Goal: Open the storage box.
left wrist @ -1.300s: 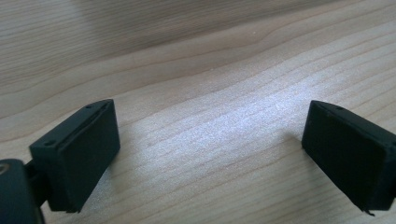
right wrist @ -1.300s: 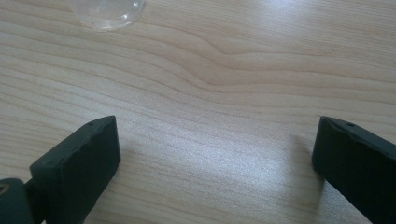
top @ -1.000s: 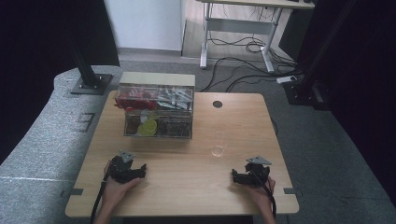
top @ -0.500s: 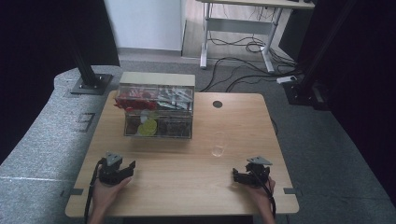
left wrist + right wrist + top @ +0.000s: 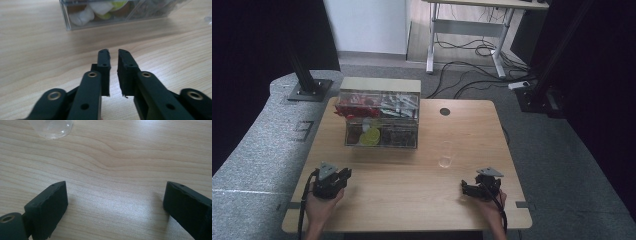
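**Clear cup sits just ahead of the right tongs; left tongs nearly closed and empty**

The wooden surface (image 5: 412, 190) is mostly bare, with wide open room across its near half. At its far left stands a clear plastic box (image 5: 381, 120), long side running left to right, holding red, yellow and white bits. To the right of the box and nearer to the person stands a small clear cup (image 5: 445, 154), upright, apart from the box and well in from every edge.

The right tongs (image 5: 472, 188) rest at the near right, jaws spread wide and empty. The cup lies just beyond them, a little to the left, so this hand is much the nearer. The left tongs (image 5: 343, 175) at the near left have just been closing; a narrow gap remains, nothing between. They point toward the box.
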`<control>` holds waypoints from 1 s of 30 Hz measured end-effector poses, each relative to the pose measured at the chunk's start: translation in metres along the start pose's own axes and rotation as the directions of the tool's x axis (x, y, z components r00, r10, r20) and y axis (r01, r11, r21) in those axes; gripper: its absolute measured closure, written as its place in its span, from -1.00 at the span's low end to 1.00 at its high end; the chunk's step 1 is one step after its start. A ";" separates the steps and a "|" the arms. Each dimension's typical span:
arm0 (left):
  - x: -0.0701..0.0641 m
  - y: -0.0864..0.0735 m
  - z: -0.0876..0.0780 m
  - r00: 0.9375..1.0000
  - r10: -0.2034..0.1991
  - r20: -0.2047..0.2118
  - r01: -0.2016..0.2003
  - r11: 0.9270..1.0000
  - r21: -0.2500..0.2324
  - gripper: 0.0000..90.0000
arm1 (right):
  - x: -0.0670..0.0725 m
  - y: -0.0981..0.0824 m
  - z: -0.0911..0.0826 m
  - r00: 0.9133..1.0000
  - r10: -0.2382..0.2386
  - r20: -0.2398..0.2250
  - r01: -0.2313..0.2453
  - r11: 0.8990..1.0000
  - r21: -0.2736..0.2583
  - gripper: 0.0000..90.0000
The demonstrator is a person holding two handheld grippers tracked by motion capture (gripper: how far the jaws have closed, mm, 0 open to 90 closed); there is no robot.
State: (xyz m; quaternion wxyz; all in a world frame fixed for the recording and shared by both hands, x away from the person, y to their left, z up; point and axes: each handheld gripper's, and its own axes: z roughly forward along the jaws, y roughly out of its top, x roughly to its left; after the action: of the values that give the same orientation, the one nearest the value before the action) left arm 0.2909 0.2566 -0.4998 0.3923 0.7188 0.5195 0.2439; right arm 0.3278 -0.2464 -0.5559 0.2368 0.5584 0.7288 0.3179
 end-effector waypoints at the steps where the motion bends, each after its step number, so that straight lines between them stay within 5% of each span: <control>1: 0.000 0.000 0.000 1.000 0.000 0.000 0.000 1.000 0.000 0.86 | 0.000 0.000 0.000 1.000 0.000 0.000 0.000 1.000 0.000 -0.87; 4: 0.000 0.004 -0.002 0.999 -0.022 0.035 0.022 1.000 -0.002 0.89 | 0.000 0.000 0.000 1.000 0.004 0.005 -0.004 1.000 0.000 -0.87; 16: -0.006 0.014 0.001 0.998 -0.025 0.060 0.025 1.000 0.002 1.00 | 0.000 0.000 0.000 1.000 0.011 0.011 -0.011 1.000 0.000 -0.86; 30: -0.003 0.029 0.033 0.997 -0.022 0.071 0.018 0.998 0.058 1.00 | -0.001 0.000 0.000 1.000 0.021 0.021 -0.021 1.000 -0.002 -0.86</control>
State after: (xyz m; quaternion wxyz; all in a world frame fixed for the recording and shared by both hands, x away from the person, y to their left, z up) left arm 0.3309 0.2393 -0.4948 0.3921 0.7328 0.5192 0.1992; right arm 0.3281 -0.2471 -0.5558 0.2415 0.5692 0.7201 0.3150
